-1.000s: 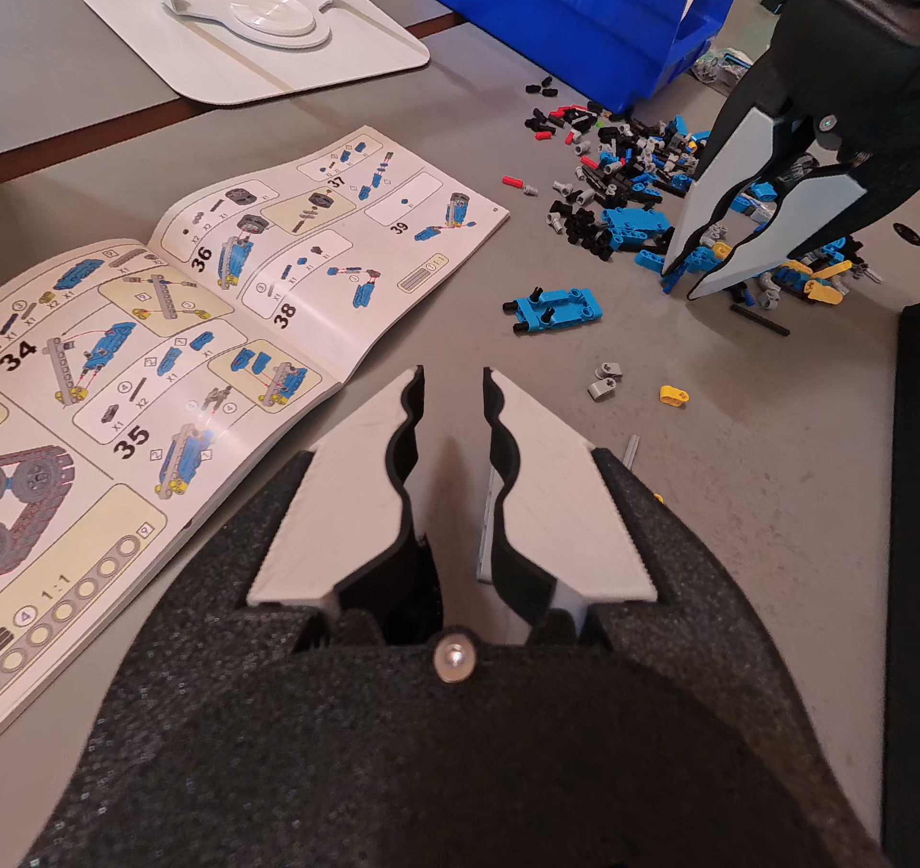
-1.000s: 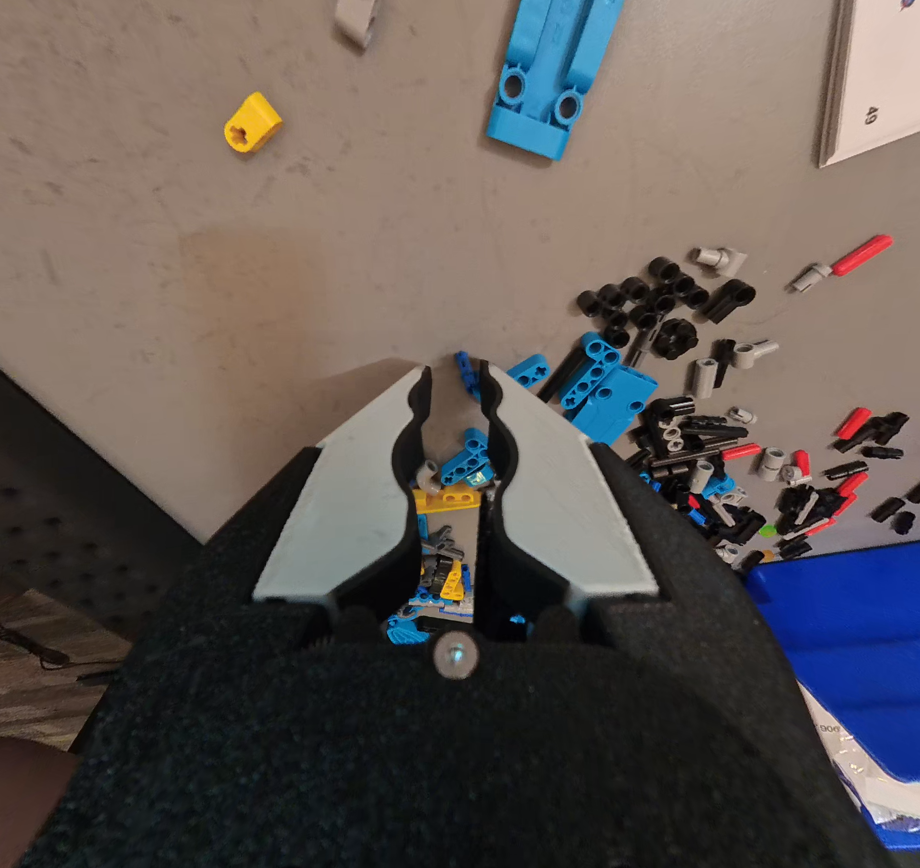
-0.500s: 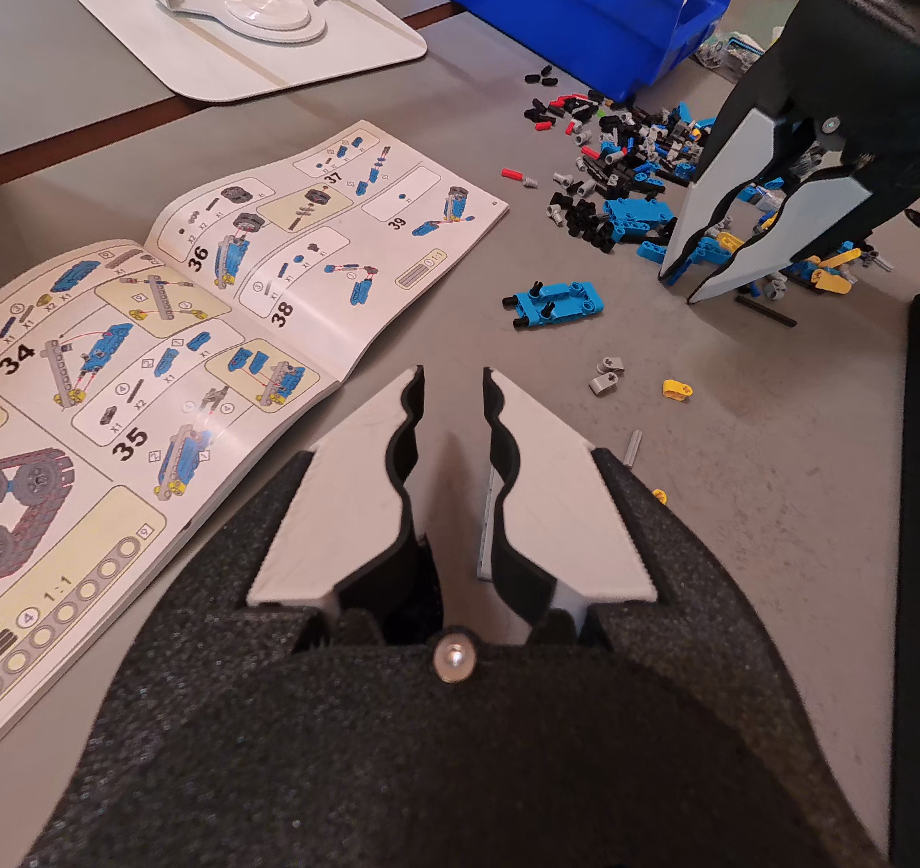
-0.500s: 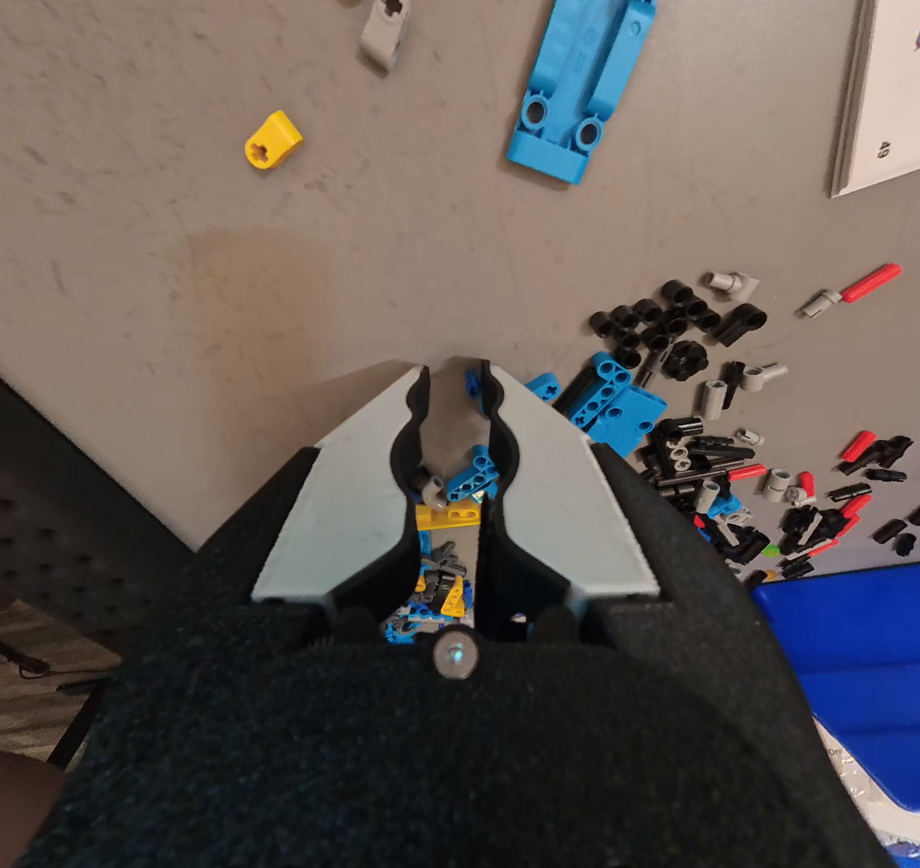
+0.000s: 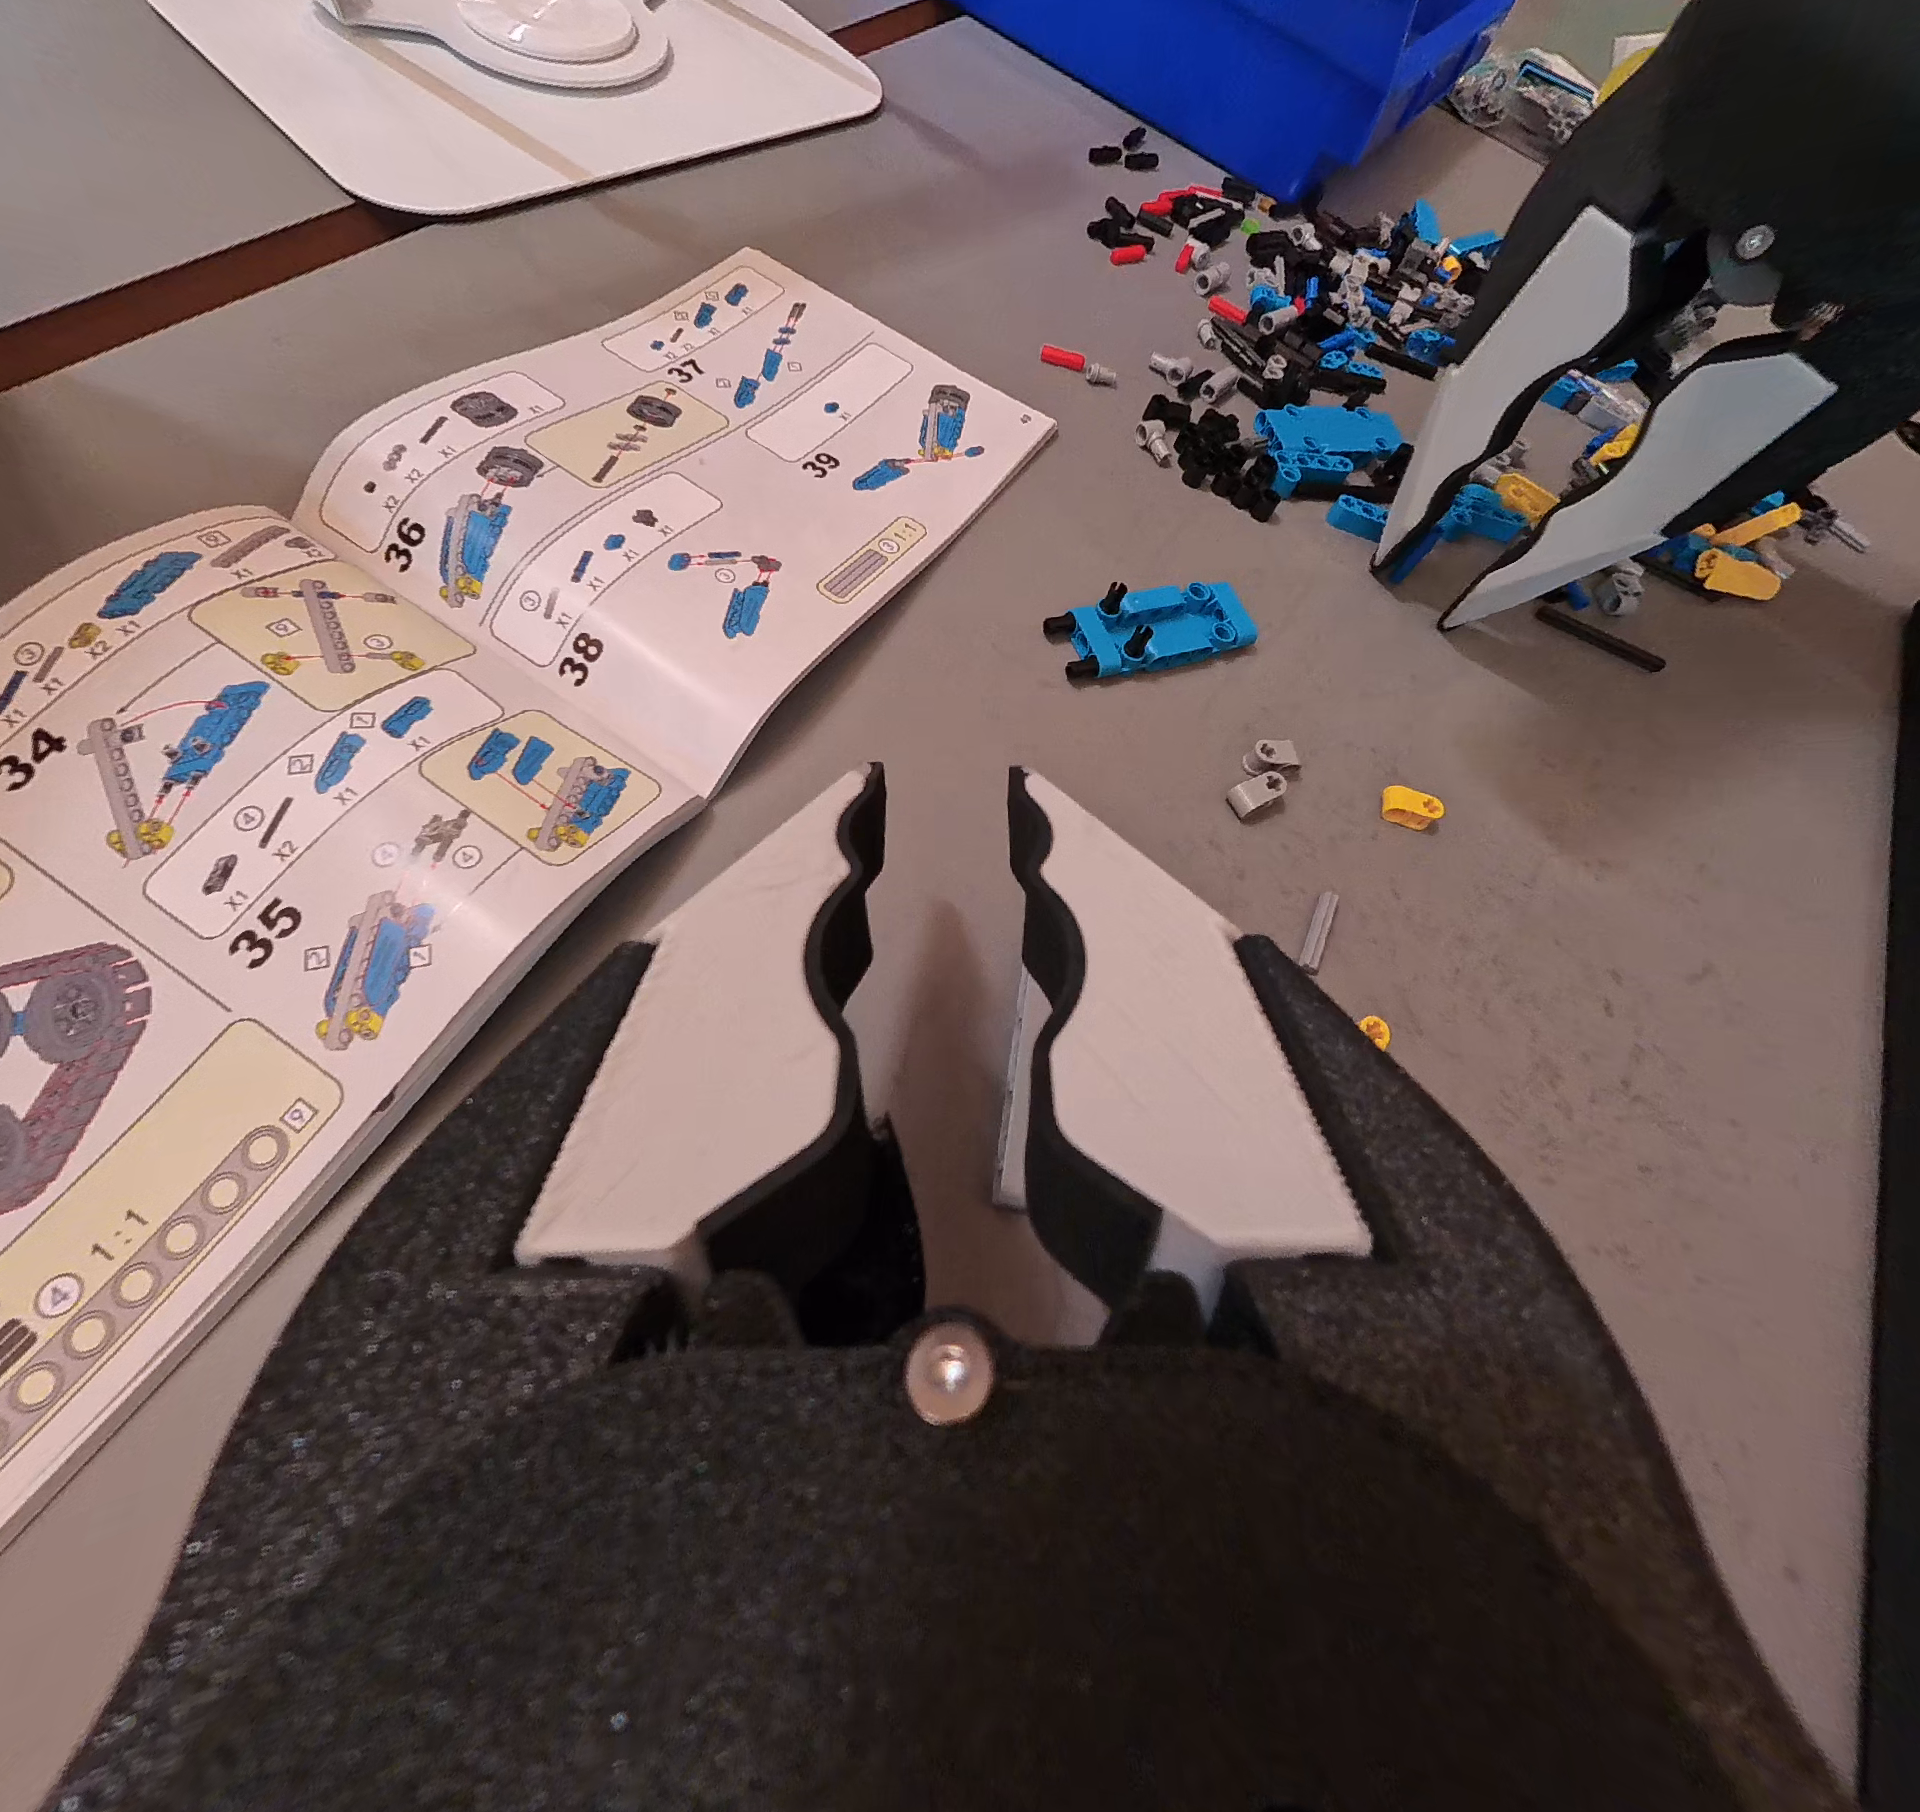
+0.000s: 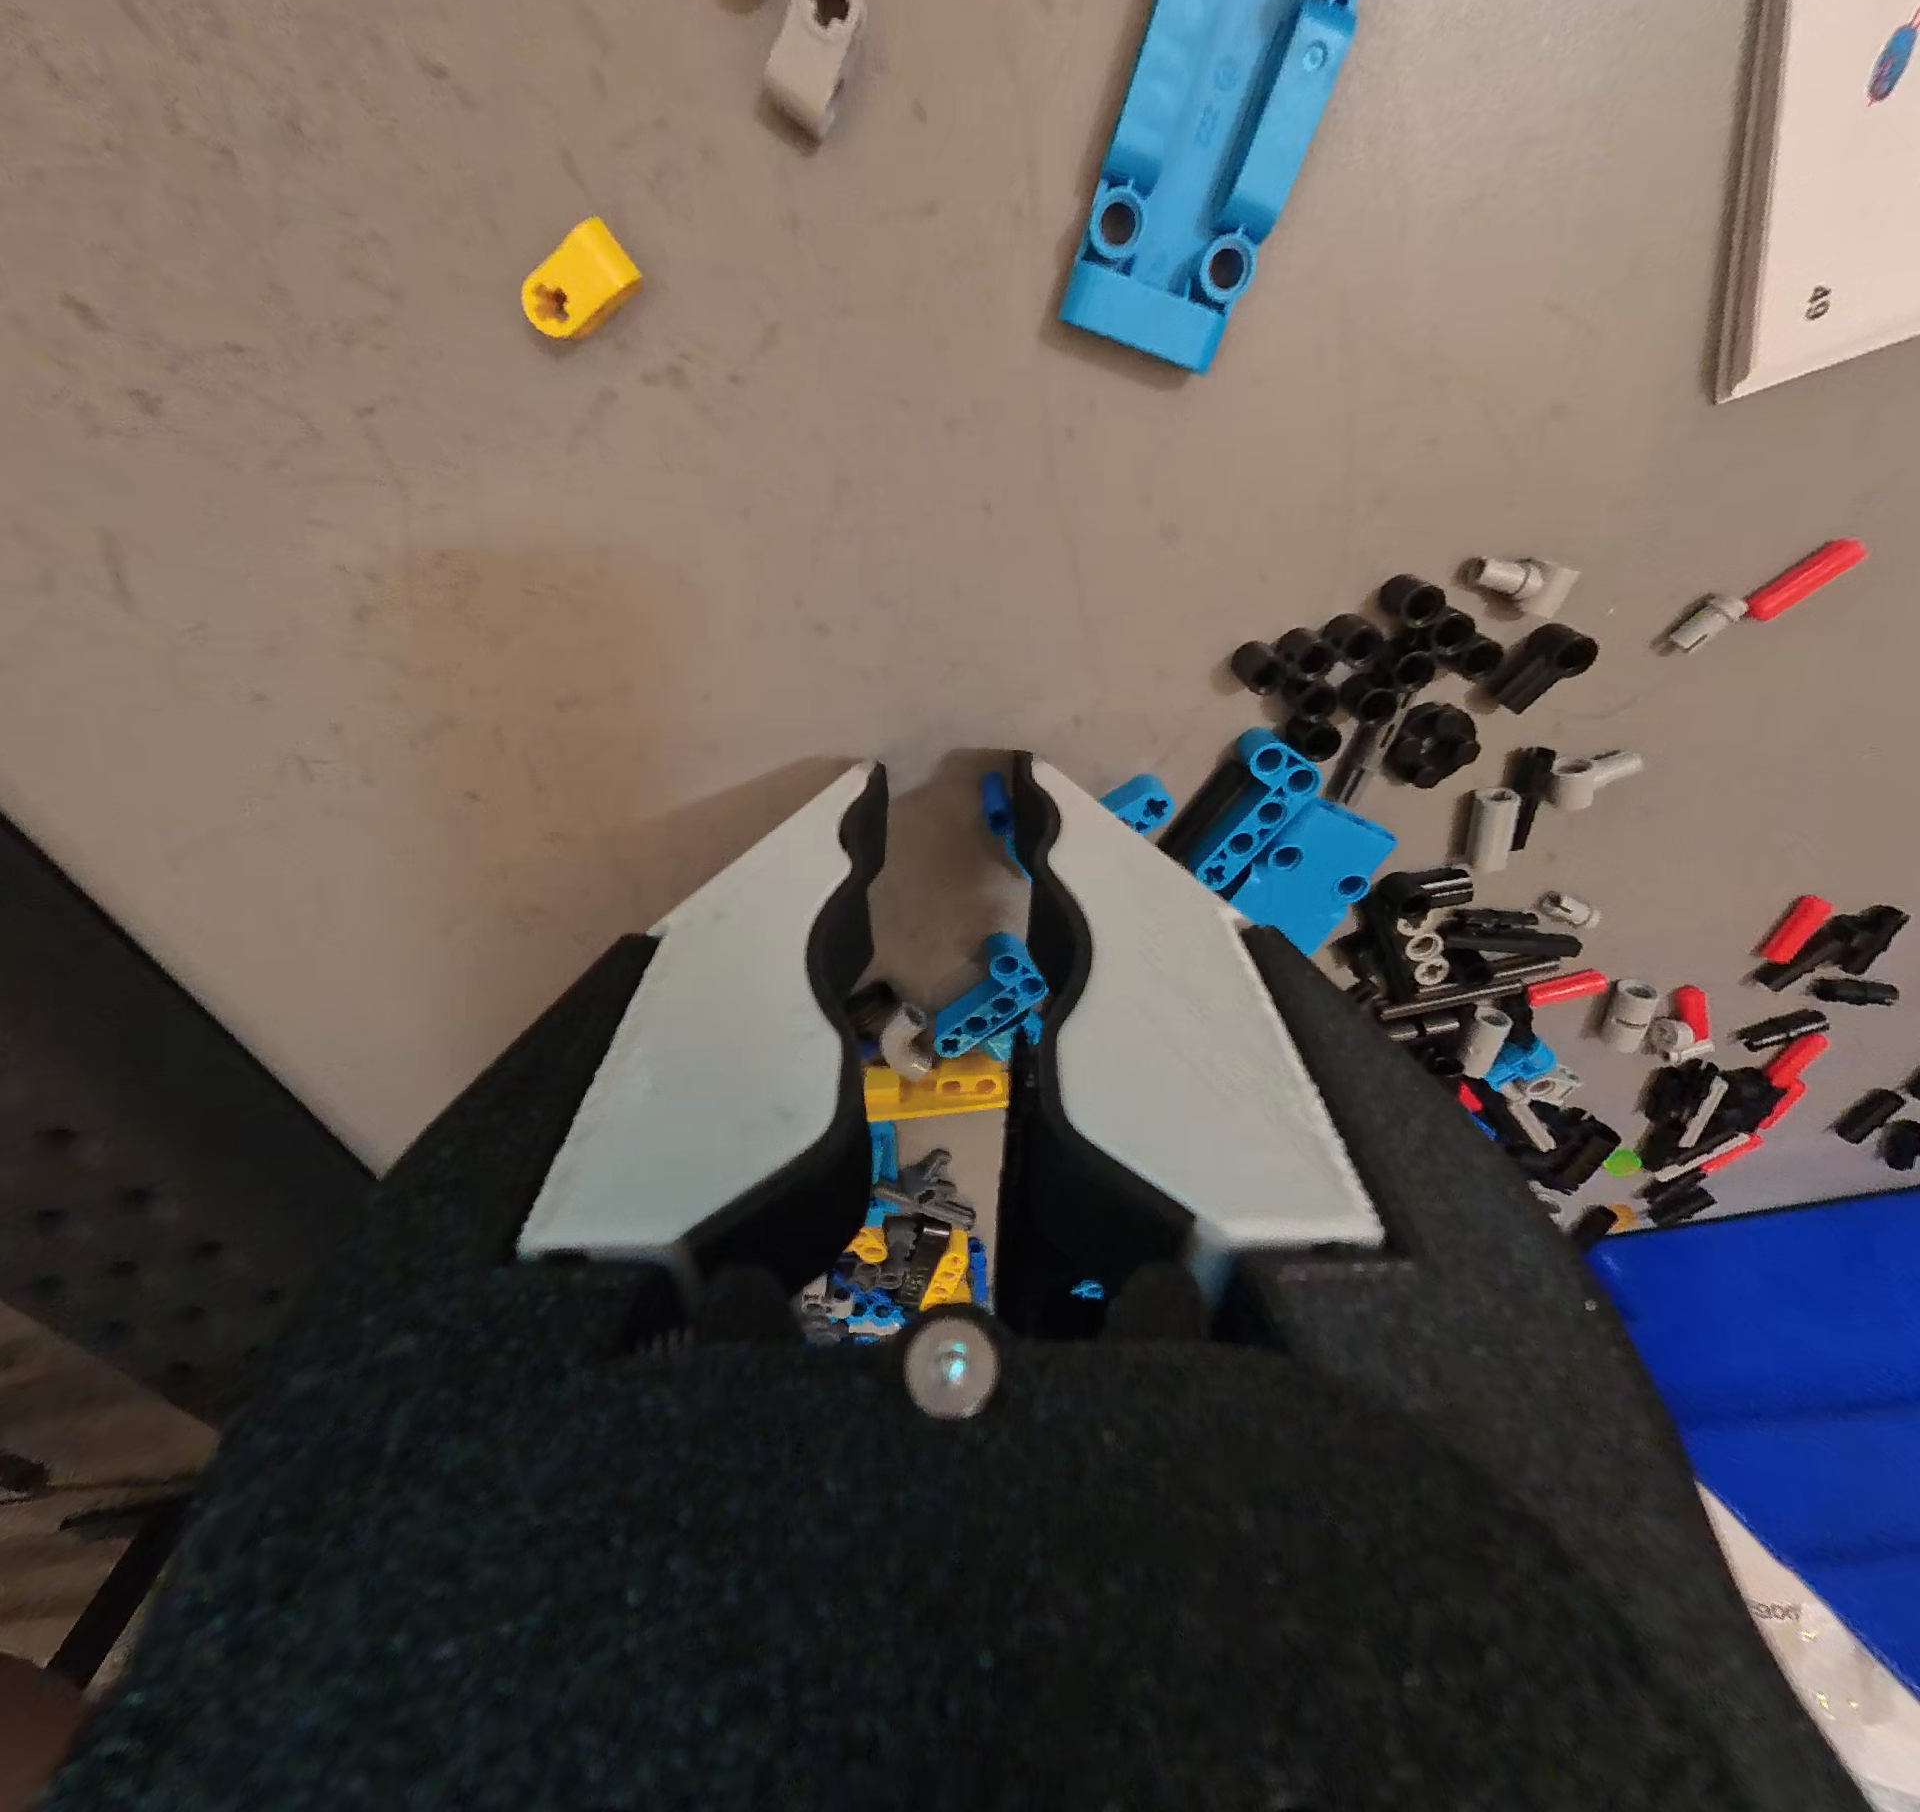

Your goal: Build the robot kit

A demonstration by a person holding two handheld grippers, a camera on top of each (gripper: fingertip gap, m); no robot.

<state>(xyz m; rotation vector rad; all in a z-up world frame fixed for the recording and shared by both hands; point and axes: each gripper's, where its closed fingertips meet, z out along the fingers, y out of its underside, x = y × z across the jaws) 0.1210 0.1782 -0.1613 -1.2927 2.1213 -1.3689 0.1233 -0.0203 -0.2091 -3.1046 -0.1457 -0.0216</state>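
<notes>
White, black-lined tongs [image 5: 945, 775]; silver screw [image 5: 945, 1380]

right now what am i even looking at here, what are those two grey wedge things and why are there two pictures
Those wedges are the two fingers of a hand-held gripper; a person holds one in each hand, each carrying a camera looking along its fingers.

The left view shows the left hand-held gripper, open and empty above a grey table, beside an open instruction booklet. Farther off are a blue frame piece, two grey connectors, a yellow connector and a blue bin.

The right view looks down from the right hand-held gripper, open, holding nothing, over a pile of small building pieces.
</notes>
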